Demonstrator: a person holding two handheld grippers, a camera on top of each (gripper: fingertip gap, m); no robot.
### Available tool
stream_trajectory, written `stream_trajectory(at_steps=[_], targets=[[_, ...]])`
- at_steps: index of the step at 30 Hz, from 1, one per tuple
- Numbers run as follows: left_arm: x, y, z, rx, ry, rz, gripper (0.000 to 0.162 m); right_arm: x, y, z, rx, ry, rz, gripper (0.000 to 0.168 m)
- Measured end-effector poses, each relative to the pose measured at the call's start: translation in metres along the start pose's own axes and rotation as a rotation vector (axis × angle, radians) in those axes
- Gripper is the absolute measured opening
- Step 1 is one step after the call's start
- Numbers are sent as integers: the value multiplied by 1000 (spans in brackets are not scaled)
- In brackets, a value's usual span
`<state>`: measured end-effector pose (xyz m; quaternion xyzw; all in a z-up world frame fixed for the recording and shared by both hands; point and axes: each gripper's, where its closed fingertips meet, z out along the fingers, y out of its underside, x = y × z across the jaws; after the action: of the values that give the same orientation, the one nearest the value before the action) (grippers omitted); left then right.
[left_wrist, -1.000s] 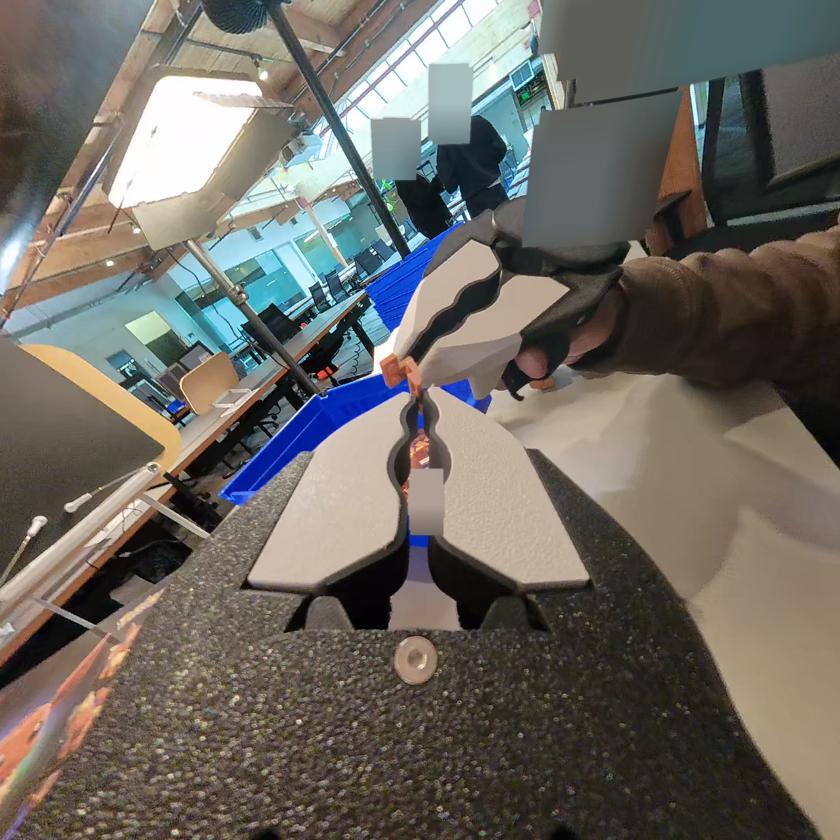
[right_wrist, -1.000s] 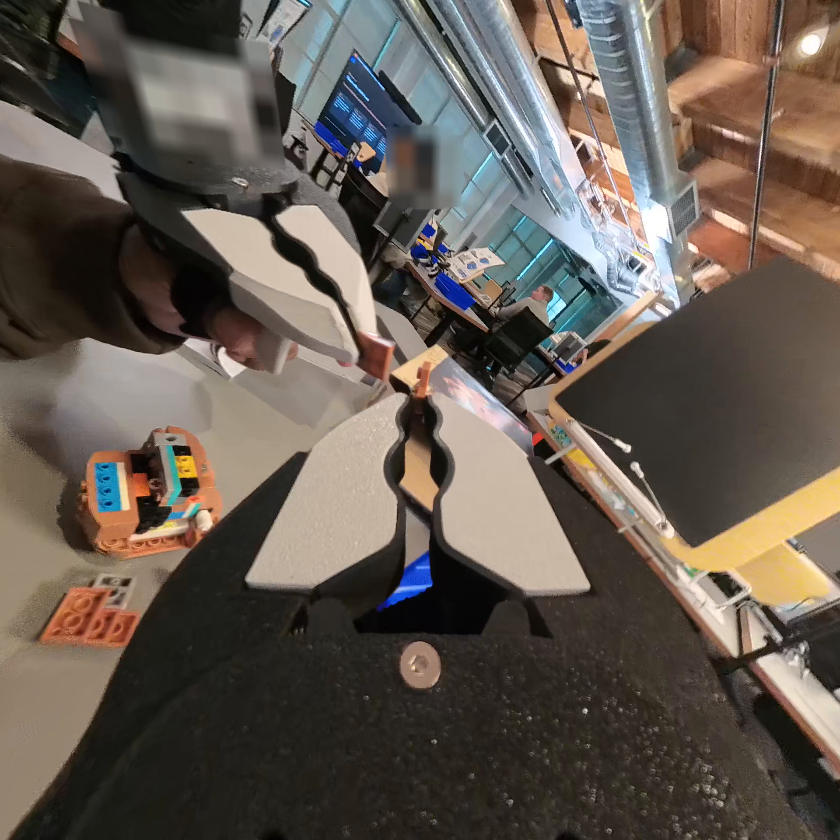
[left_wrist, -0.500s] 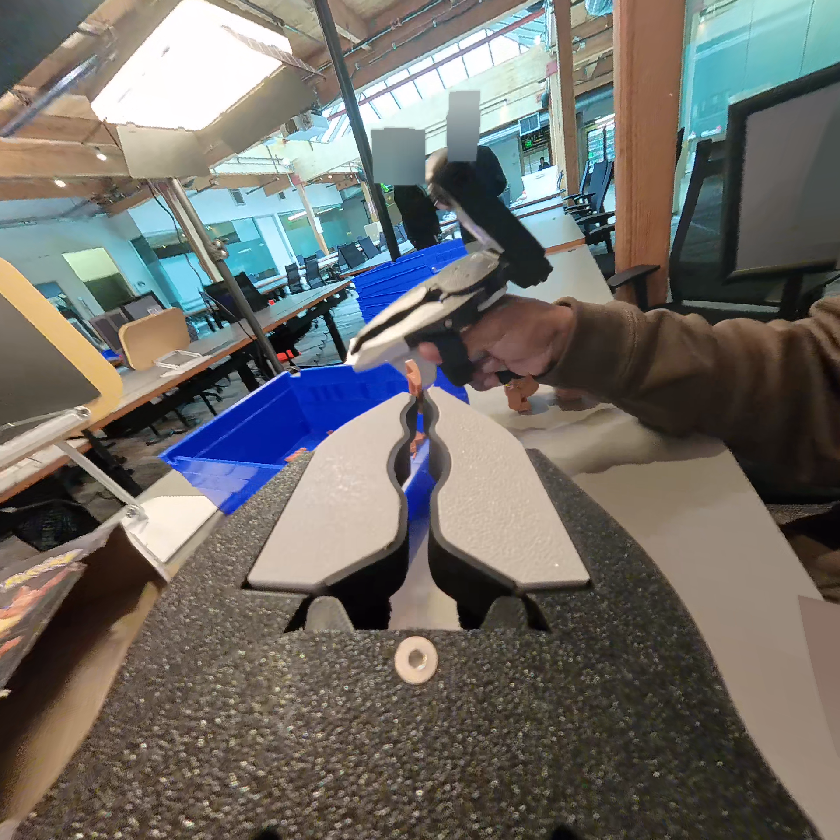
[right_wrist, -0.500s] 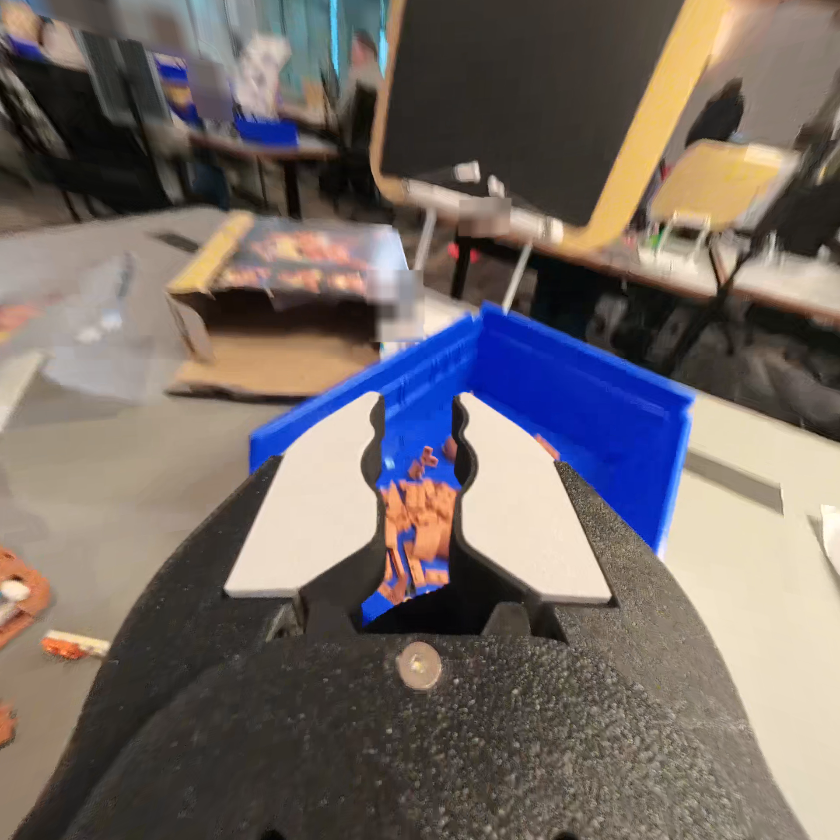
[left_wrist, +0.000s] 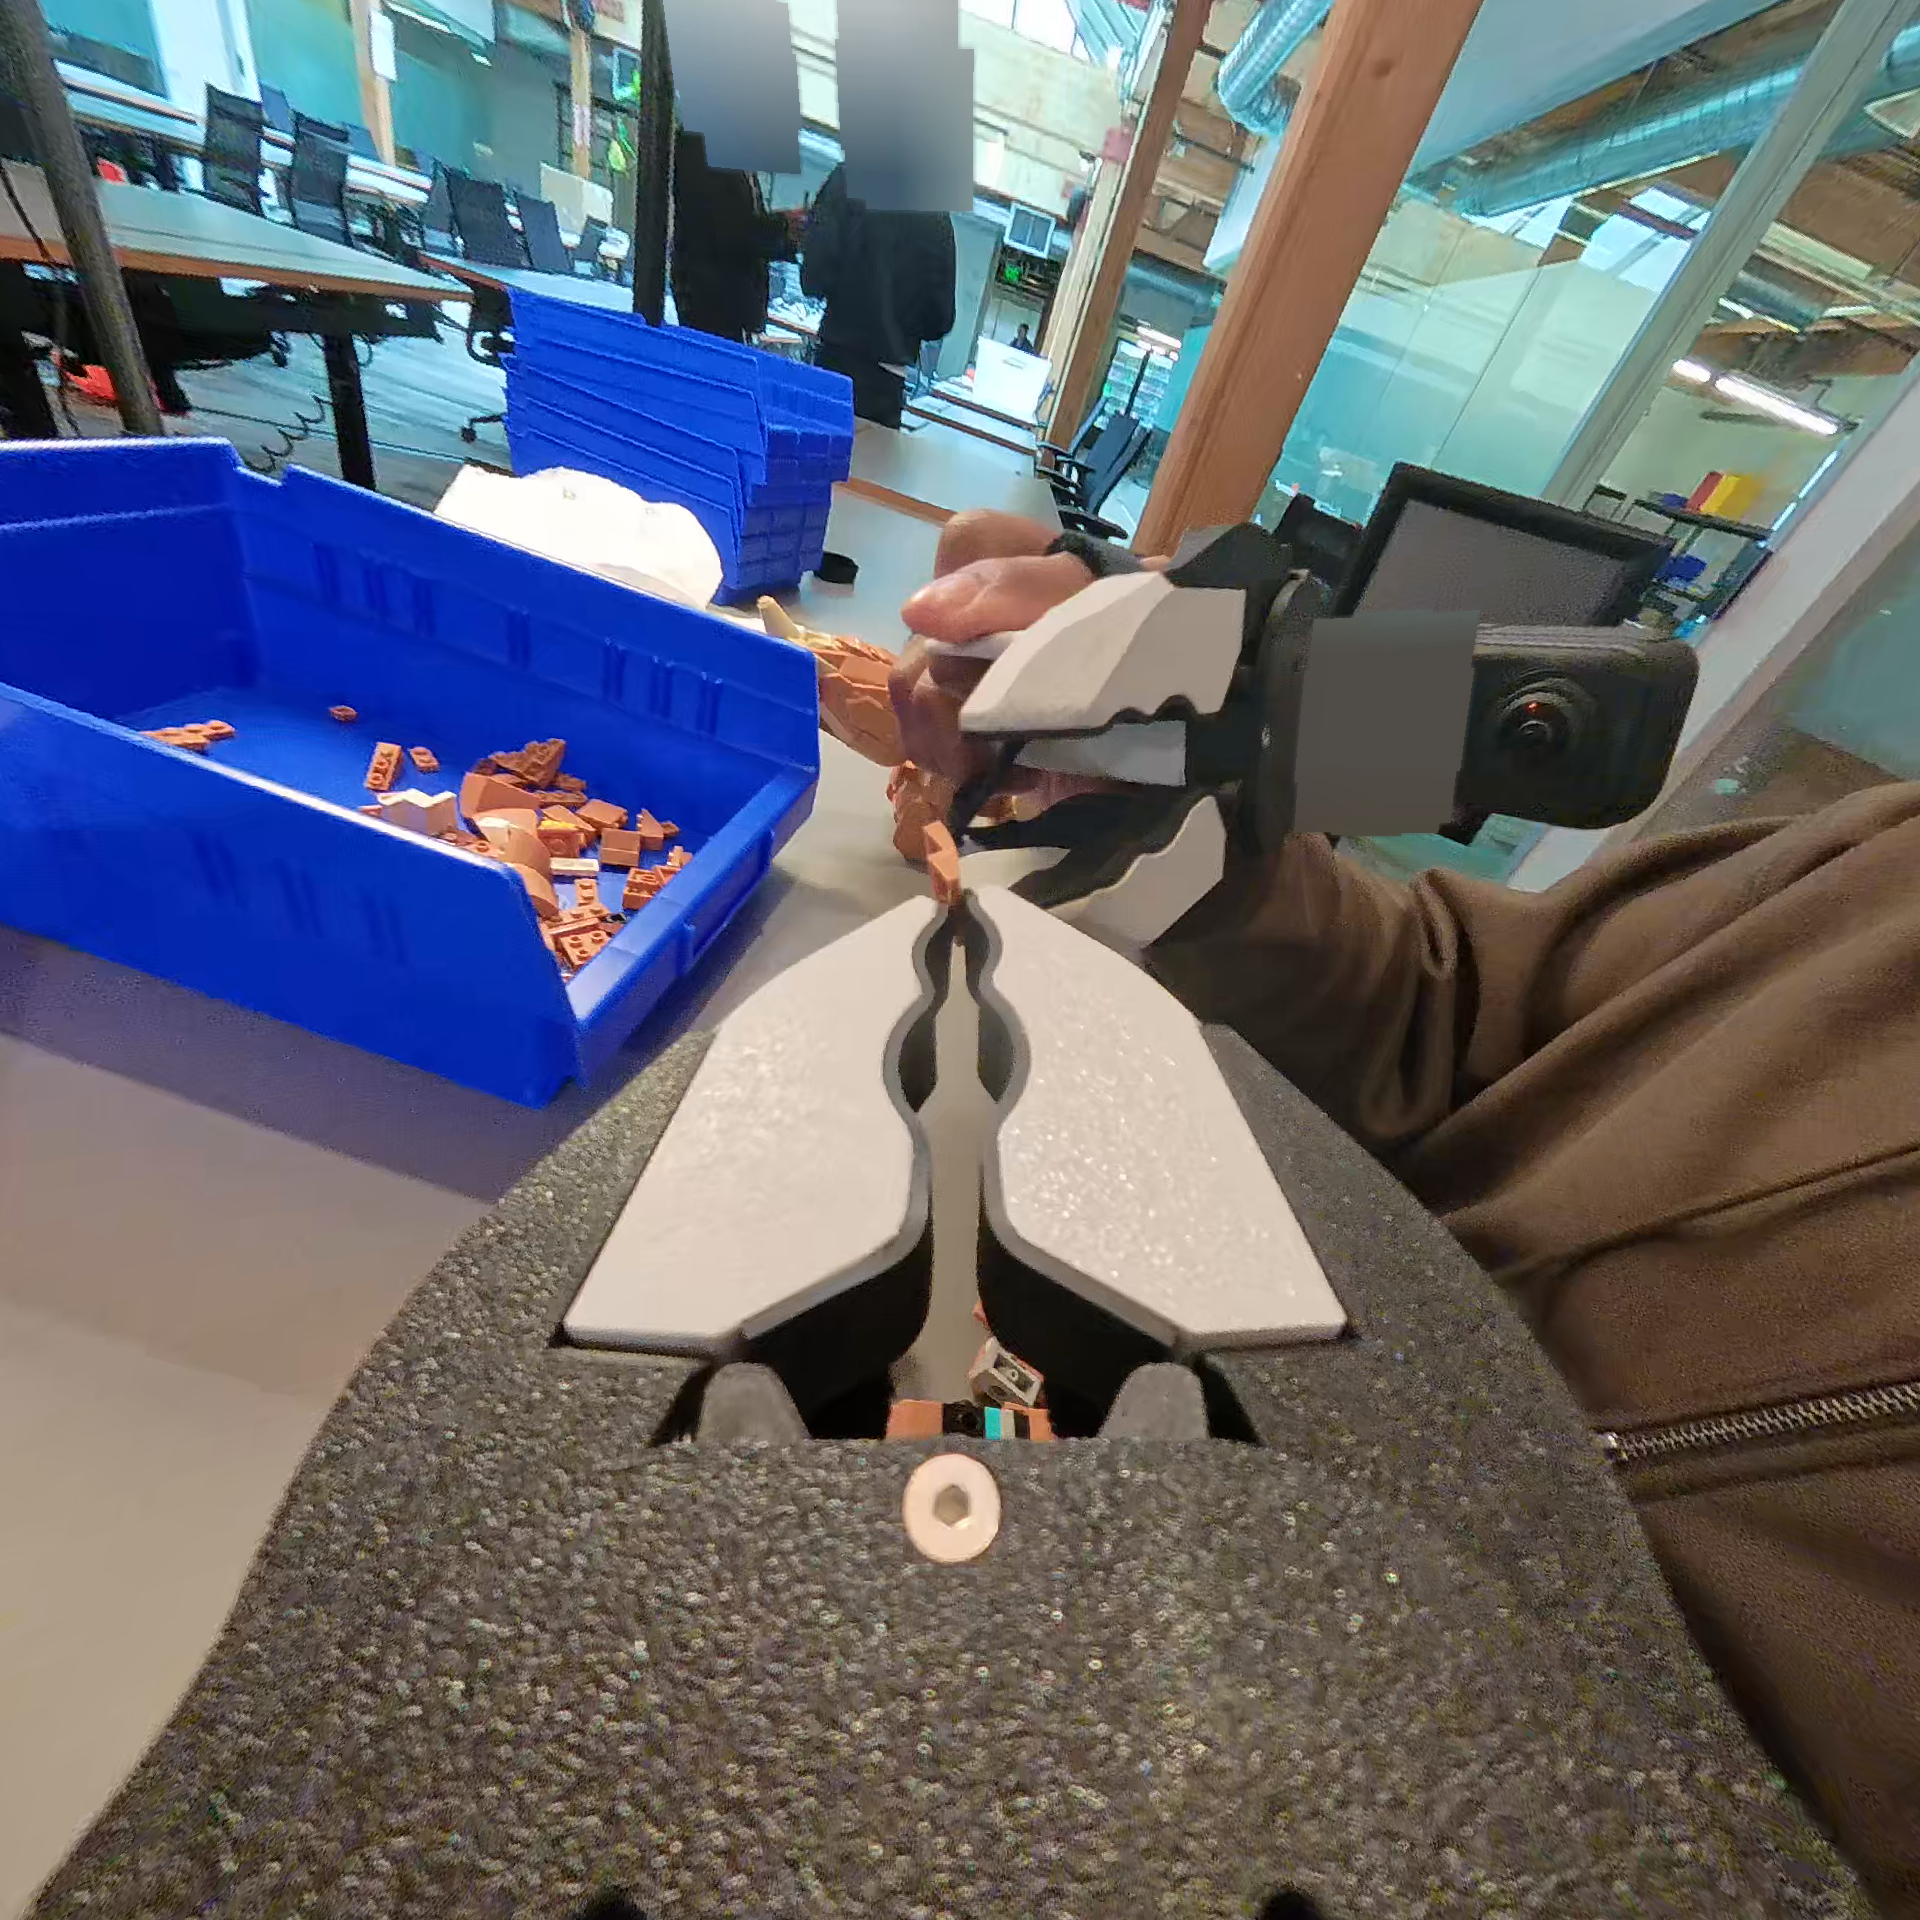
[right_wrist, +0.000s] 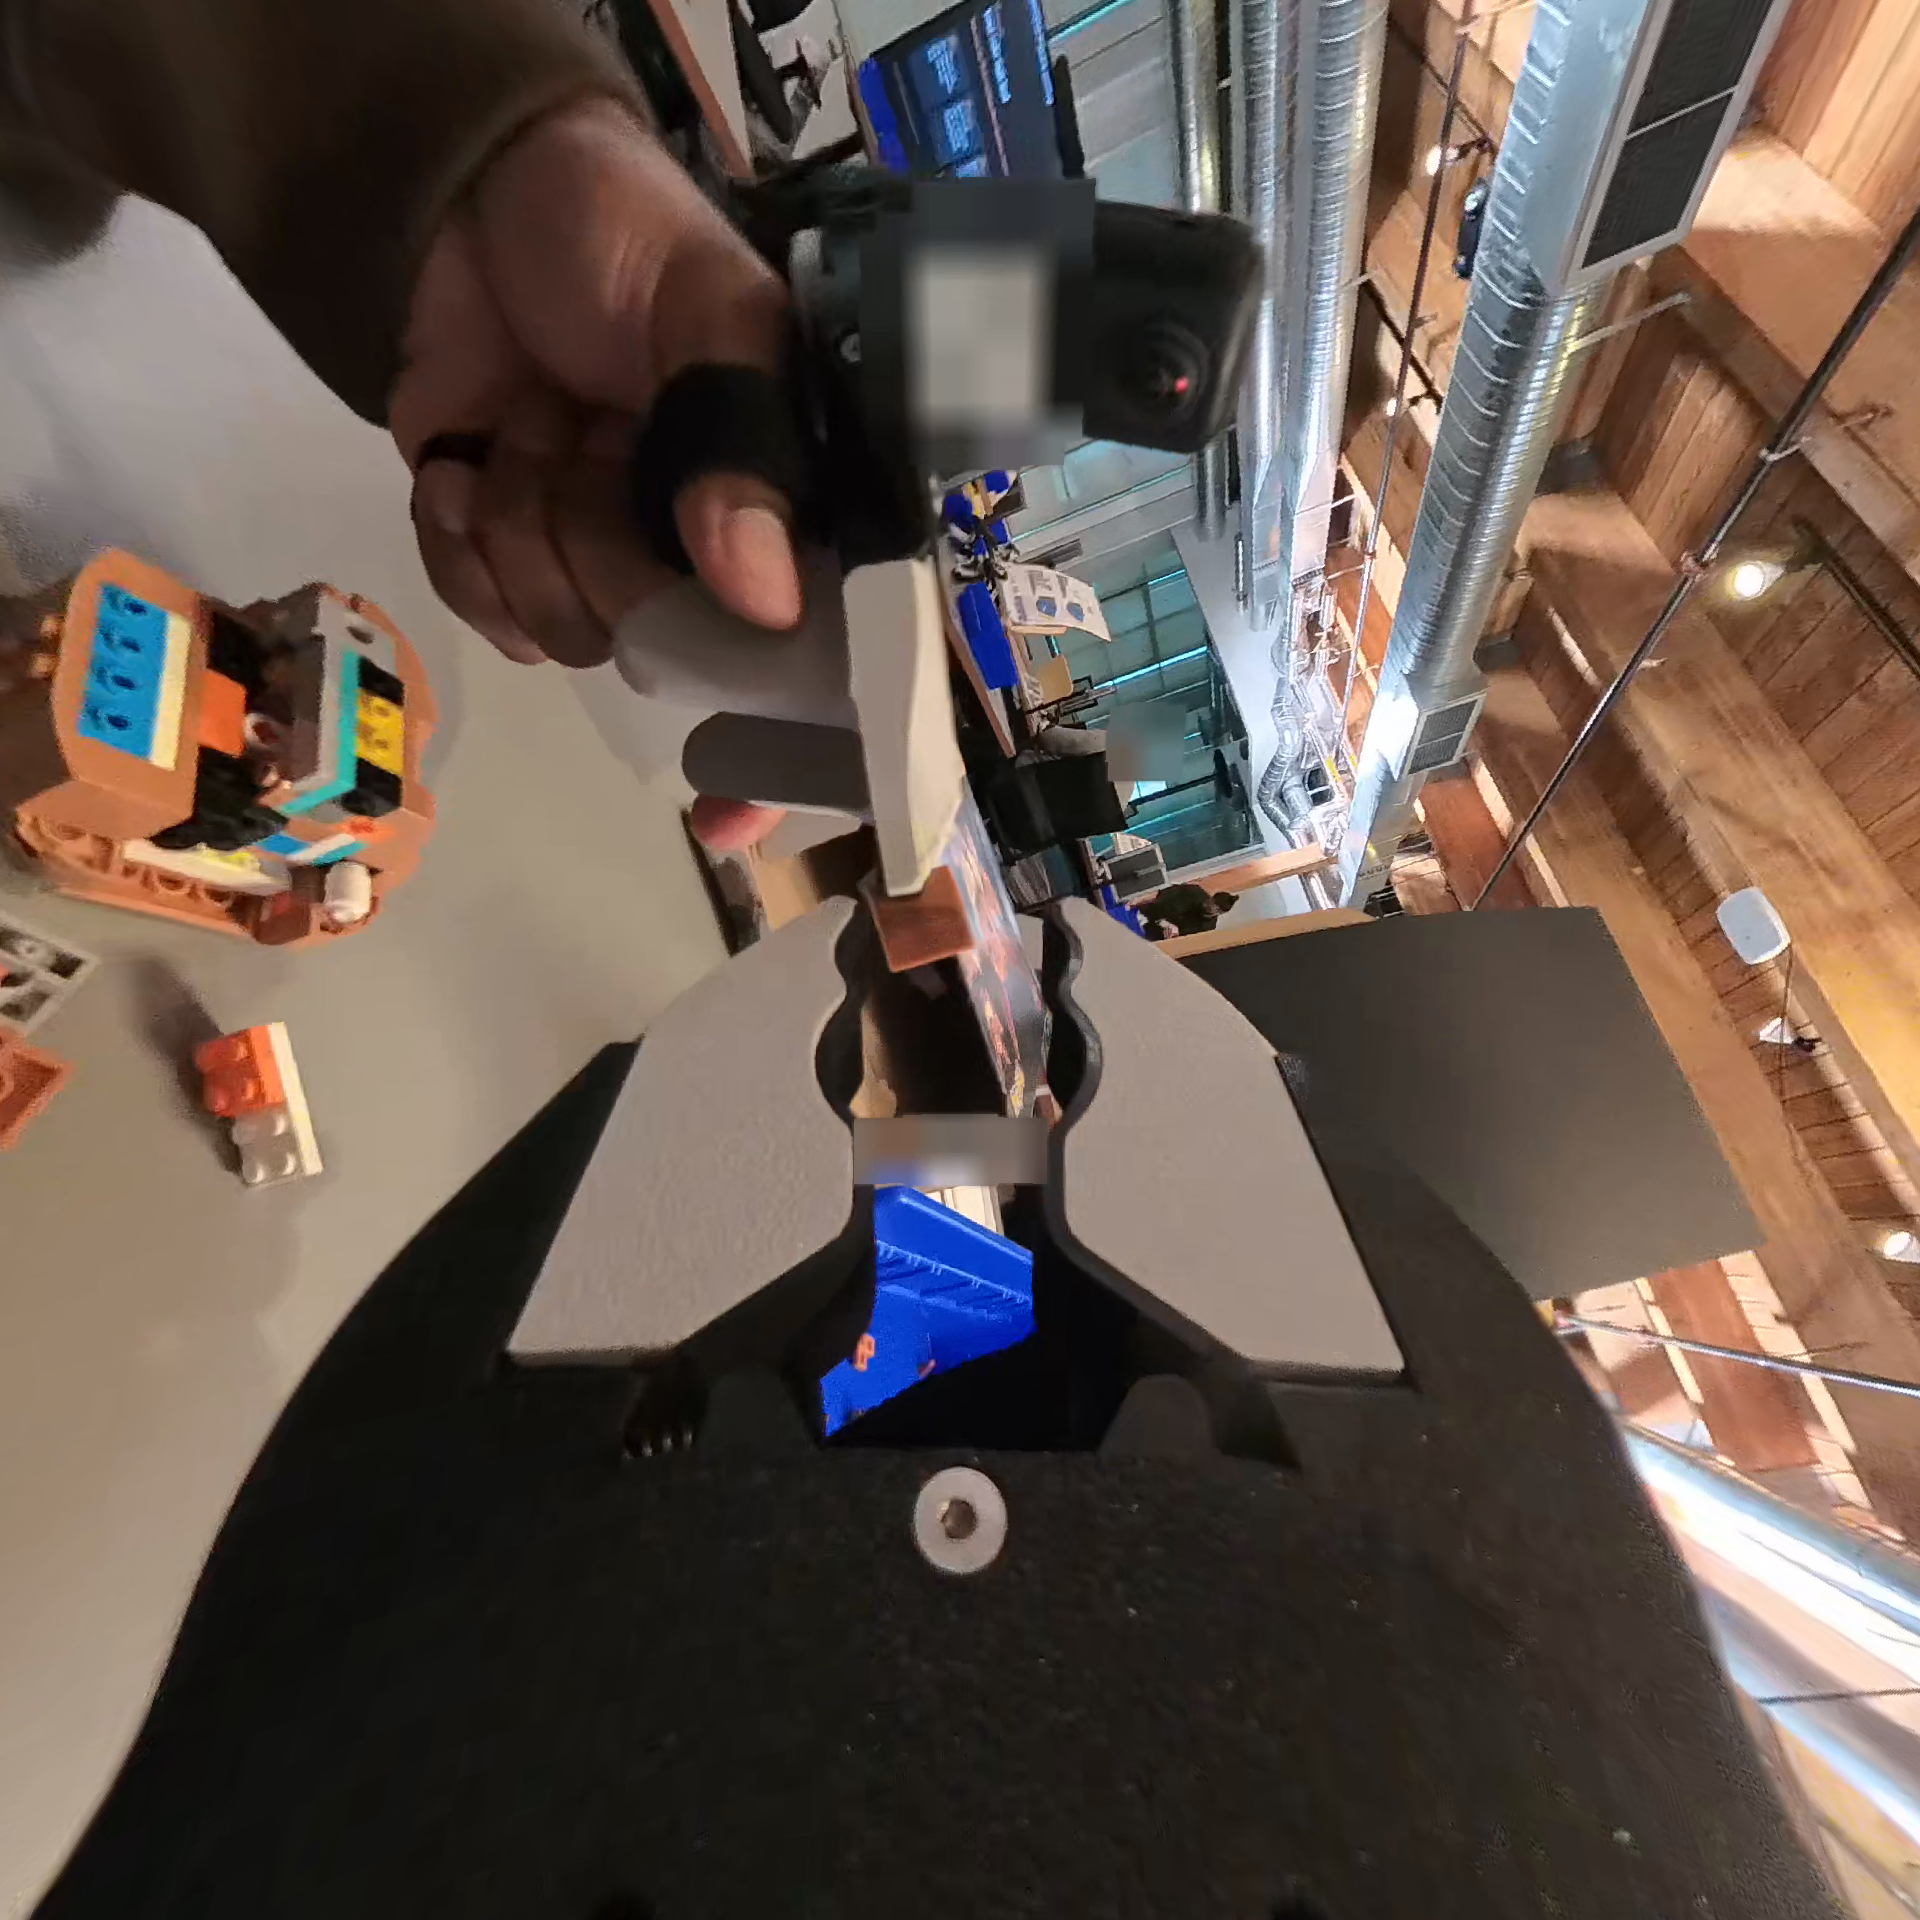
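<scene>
Pinching a small brown brick (left_wrist: 943, 871) at its fingertips, the left gripper (left_wrist: 961, 906) is closed above the grey table (left_wrist: 208, 1247), beside a blue bin (left_wrist: 416, 914) of loose bricks. Just ahead, the right gripper (right_wrist: 951, 914) gapes wide, empty, around that brick.

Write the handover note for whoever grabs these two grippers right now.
Left gripper: fingers shut on a small brown plate, held above the table.
Right gripper: fingers open, with the plate at their tips, not gripped.
Blue bin holds loose brown bricks.
Partly built model stands on the table, with an orange-and-white brick stack near it.
The plate is not on the model.
</scene>
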<state>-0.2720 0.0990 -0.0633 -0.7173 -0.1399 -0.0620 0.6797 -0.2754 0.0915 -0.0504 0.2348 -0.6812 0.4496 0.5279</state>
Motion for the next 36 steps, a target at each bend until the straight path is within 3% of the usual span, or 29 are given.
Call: stream_trajectory(at_steps=[4,8,12,15,19,22,26,32,36], targets=[[4,2,3,-11,28,-9,2,-9,5,4,-38,-16,-63,17],[0,-4,2,40,0,-10,3,3,16,5,-85,25,-10,16],[-17,-16,-8,103,-106,0,10,37,96,-3,-424,186,185,19],[-18,-17,-10,109,-109,-5,9,25,149,-11,-647,139,333,45],[-20,-12,-8,63,-139,30,9,-7,113,3,-476,-65,291,42],[-21,-12,-9,62,-147,34,9,-62,65,7,-288,-380,247,34],[-21,-13,-11,70,-146,28,9,-117,51,0,-268,-670,312,33],[-18,-13,-9,62,-135,42,9,-138,50,-3,-283,-784,386,28],[-17,-10,-7,48,-128,47,9,-144,59,0,-350,-783,375,4]])
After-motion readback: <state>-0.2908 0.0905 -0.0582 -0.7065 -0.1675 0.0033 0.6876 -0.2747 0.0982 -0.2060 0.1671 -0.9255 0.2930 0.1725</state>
